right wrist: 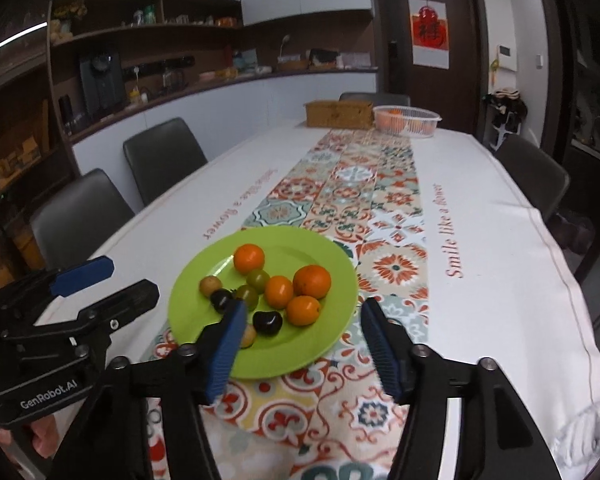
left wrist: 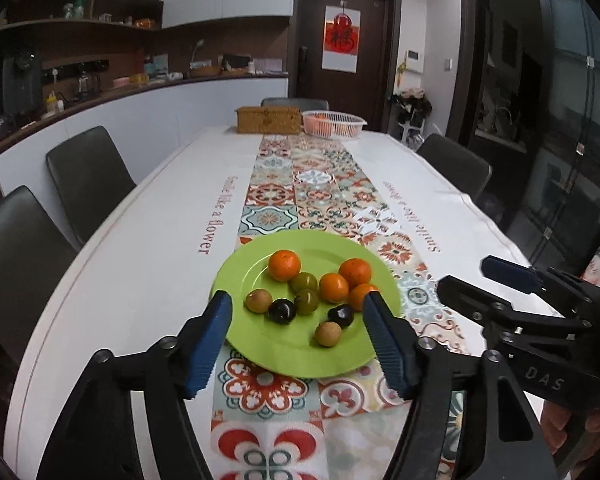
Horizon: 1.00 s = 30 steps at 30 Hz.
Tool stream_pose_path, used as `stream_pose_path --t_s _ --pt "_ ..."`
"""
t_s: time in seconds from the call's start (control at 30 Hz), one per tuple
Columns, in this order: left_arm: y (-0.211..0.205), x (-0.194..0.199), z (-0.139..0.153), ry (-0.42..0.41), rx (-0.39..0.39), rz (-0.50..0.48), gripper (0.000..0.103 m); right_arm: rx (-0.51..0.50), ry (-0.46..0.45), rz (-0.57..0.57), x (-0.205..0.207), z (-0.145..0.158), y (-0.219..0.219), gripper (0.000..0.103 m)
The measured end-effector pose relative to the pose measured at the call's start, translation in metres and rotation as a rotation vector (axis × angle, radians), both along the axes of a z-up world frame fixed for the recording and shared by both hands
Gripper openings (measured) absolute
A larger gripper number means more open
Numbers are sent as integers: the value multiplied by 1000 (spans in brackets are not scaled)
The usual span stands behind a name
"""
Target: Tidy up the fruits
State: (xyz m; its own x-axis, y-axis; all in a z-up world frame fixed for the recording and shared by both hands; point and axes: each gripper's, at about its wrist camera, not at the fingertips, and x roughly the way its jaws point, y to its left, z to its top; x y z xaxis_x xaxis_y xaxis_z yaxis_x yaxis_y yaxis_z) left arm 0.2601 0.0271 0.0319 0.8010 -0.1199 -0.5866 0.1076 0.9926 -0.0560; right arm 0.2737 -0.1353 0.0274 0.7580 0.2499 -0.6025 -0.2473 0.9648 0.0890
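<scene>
Green plate [left wrist: 260,344] of fruit, both grippers' jaws spread wide, tan fruit [left wrist: 328,334] half-hidden in right view

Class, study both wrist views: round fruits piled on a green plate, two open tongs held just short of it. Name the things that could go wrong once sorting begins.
1. The fruits touch in a tight cluster; gripping one orange may nudge a neighbour, such as a dark plum, and set it rolling off the shallow green plate.
2. The left tongs and right tongs approach the same plate side by side, so they could collide.
</scene>
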Motion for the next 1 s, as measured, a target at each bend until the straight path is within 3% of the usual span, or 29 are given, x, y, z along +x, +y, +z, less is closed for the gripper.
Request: stream_pose_path --t_s 0.13,0.4,1.0 --pt "2 -24 13 -23 -16 22 76 -9 -49 -37 -30 18 -9 72" --pt "-11 -77 26 -93 43 29 89 -15 -97 -77 -83 39 -24 75" --pt "-21 -167 52 -191 84 51 99 -34 -160 -96 -168 56 -36 81"
